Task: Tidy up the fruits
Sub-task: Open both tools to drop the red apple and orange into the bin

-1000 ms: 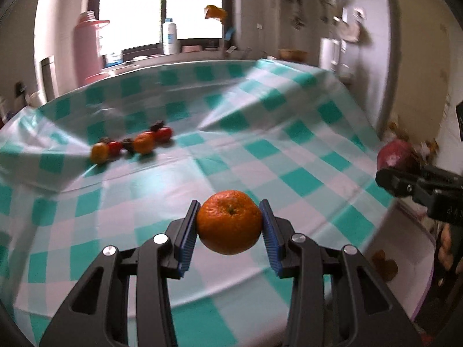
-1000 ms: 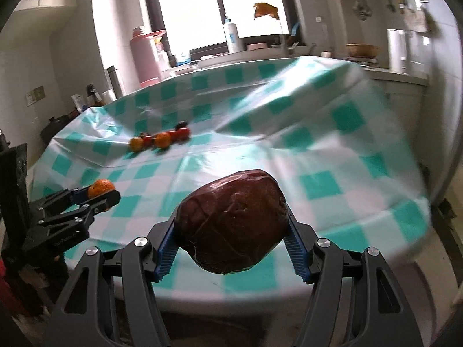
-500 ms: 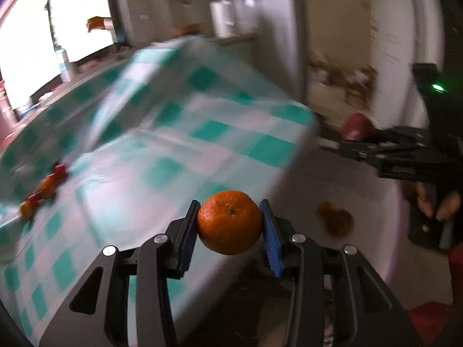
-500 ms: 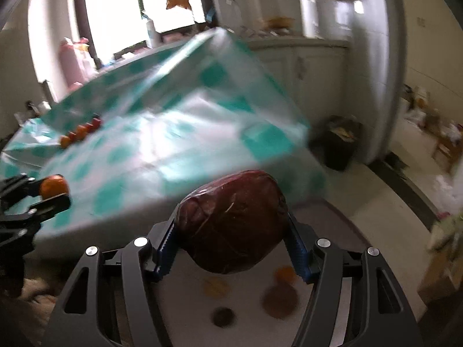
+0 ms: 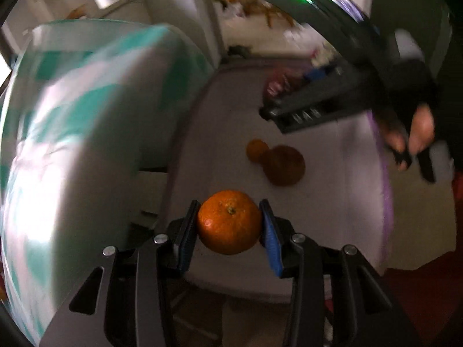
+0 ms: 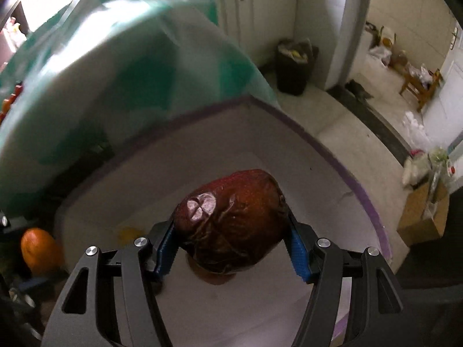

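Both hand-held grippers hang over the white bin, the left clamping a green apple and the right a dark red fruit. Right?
Not quite. The left hand-held gripper clamps an orange mandarin, as the left wrist view shows. The right hand-held gripper does hold the dark red fruit over the white bin.

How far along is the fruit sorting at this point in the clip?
Partly done. Two brownish-orange fruits already lie in the white bin beside the table. In hand: the left tool grips an orange and the right tool a dark red fruit, both over the bin and not yet released. Left: small fruits remain at the edge of the checked tablecloth.
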A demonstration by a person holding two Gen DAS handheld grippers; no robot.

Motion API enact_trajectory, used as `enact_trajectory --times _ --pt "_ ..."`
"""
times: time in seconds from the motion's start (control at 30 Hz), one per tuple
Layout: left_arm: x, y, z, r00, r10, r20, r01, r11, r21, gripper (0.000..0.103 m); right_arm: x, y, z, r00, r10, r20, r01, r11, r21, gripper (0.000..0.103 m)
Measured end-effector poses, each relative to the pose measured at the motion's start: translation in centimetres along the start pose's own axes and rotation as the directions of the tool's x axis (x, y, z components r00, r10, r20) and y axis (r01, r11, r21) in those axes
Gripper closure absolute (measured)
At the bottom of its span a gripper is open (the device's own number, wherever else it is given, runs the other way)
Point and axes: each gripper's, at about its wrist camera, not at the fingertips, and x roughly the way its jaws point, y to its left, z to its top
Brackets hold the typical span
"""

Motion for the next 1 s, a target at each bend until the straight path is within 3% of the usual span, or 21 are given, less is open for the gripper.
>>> enact_trajectory --times 0.13,0.27,0.47,0.83,0.9,0.97,1.0 --pt "4.2 -1.2 0.5 0.997 0.004 -0.078 -0.001 0.999 0.042 0.061 3.5 -0.1 0.5 0.992 -0.087 -0.087 0.085 0.996 -0.017 0.04" --pt "7.6 -1.9 0.7 0.986 -0.012 -0.165 0.023 0.998 0.061 0.061 6.6 -0.1 0.4 0.97 -0.184 -0.162 0.176 0.983 -0.059 0.04" --pt "10.6 -2.0 0.9 0.973 -0.045 -0.227 0.056 0.998 0.04 0.061 8.5 -0.2 -0.2 0.954 -0.196 -0.225 0.185 0.98 -0.067 0.039" --pt "11.8 -1.0 1.1 0.976 -0.035 -0.216 0.044 0.998 0.035 0.06 10.1 -1.0 -0.3 0.938 -0.165 -0.306 0.165 0.986 -0.024 0.037" --pt "11.5 -0.9 1.2 0.978 -0.046 -0.205 0.053 0.998 0.027 0.054 9.8 -1.3 -0.1 0.942 -0.161 -0.295 0.165 0.986 -0.012 0.025" --pt "10.3 -1.0 0.9 0.984 -0.046 -0.175 0.05 0.999 0.017 0.04 9.2 -1.9 0.3 0.953 -0.138 -0.269 0.147 0.989 0.012 0.023" --pt "9.9 -0.7 0.9 0.986 -0.046 -0.157 0.048 0.999 0.01 0.037 9.2 -2.0 0.3 0.955 -0.129 -0.268 0.14 0.99 0.023 0.022"
